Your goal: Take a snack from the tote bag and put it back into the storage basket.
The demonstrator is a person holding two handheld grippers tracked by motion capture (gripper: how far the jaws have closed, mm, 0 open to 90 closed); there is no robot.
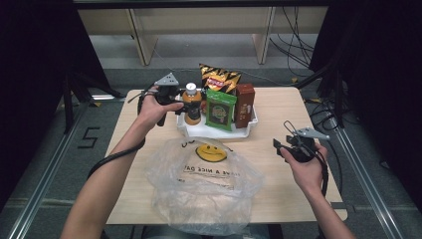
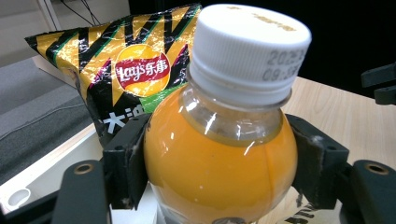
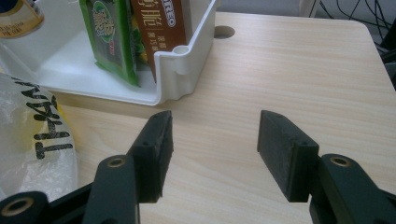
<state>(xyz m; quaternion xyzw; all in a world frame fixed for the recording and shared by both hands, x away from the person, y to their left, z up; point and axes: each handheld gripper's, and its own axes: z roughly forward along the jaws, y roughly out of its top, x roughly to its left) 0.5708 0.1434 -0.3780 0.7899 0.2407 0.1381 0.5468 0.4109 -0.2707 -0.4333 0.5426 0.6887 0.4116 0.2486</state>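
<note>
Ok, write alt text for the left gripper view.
An orange juice bottle with a white cap sits clamped between the left gripper's two black fingers. Behind it stands a black-and-gold Lay's chip bag, with the wooden table at right.

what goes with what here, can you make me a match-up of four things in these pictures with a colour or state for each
Things:
1. juice bottle
2. right claw
3. plastic bag
4. snack box

Descriptions:
A. brown, upright in the white tray
B. clear, with a yellow smiley face
C. orange, between the left claw pads
D. open above bare table

Pairs: 1-C, 2-D, 3-B, 4-A
</note>
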